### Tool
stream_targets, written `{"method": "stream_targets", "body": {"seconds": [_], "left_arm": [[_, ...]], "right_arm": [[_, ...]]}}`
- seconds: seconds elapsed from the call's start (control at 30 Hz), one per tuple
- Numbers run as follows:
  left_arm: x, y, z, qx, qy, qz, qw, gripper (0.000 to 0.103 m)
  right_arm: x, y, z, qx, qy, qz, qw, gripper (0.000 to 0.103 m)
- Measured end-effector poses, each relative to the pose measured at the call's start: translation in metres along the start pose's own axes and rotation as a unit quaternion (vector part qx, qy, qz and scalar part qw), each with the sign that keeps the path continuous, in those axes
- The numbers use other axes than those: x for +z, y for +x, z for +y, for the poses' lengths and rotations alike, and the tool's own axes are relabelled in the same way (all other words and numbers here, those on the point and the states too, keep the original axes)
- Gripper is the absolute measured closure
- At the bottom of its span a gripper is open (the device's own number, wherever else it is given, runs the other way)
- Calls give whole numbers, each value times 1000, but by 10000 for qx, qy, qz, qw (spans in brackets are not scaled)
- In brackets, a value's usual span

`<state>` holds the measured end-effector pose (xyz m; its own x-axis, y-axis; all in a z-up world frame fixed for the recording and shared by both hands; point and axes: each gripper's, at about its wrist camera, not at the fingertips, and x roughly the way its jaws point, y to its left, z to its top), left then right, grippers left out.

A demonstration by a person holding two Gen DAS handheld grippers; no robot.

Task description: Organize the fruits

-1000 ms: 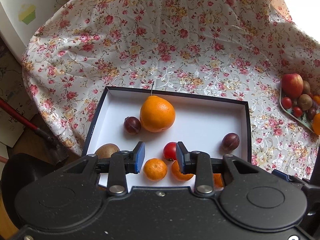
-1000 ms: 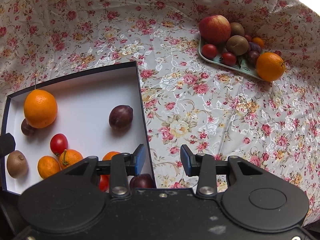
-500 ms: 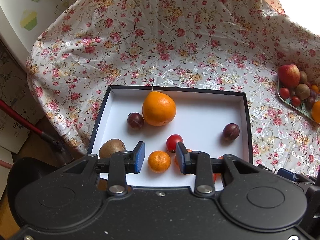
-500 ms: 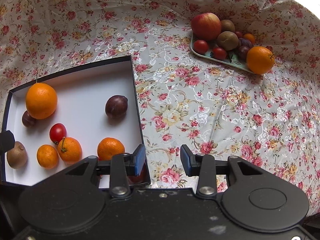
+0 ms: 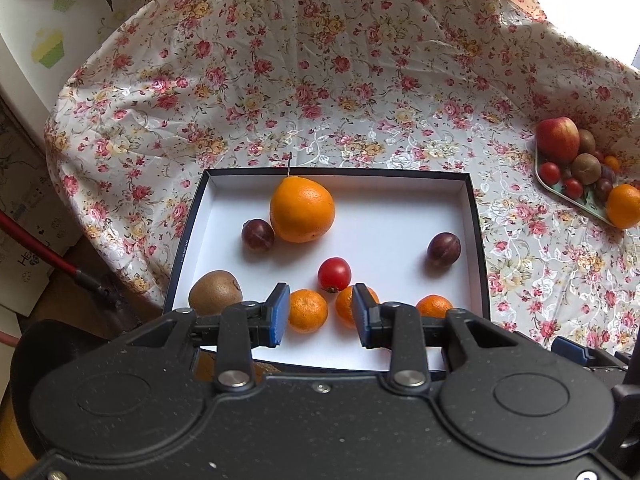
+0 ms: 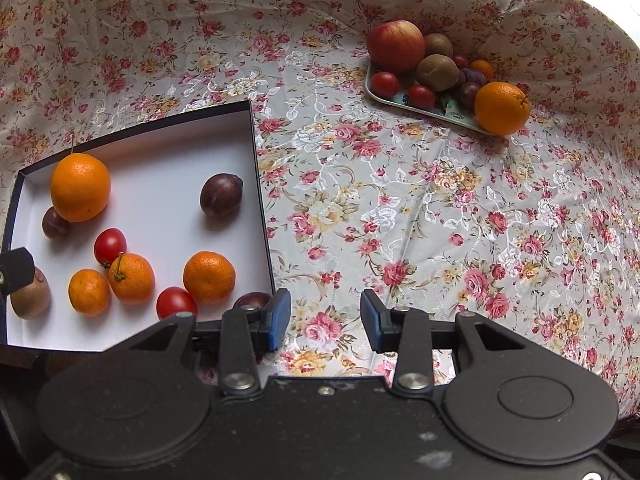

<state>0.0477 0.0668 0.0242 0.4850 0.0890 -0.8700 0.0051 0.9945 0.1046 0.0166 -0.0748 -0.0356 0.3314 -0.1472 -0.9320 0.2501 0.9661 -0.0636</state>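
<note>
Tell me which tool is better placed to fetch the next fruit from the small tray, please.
Probably the right tool. It is open and empty above the floral cloth, on the side of the tray. The left tool, also open, hangs over the white box, with the tray far to its right.

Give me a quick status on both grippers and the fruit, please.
Left gripper open, empty, over the box. Right gripper open, empty, above the cloth. Fruit left on the tray. Path clear.
</note>
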Motion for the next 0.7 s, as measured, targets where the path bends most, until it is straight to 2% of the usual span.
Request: {"method": "stream_targets", "body": {"seconds": [0.23,0.5,0.7], "left_arm": [[-3,-3,1,-123,-81,18,9999,60],[-5,3,-3,152,65,203,9997,60],[-7,2,-6,209,173,193,9994,60]], "right_arm": [[-6,-7,-4,54,44,-15,10000,63],[-8,-26,-12,229,240,-187,9993,63],[-7,-38,-19,326,377,-396,9980,63]]}}
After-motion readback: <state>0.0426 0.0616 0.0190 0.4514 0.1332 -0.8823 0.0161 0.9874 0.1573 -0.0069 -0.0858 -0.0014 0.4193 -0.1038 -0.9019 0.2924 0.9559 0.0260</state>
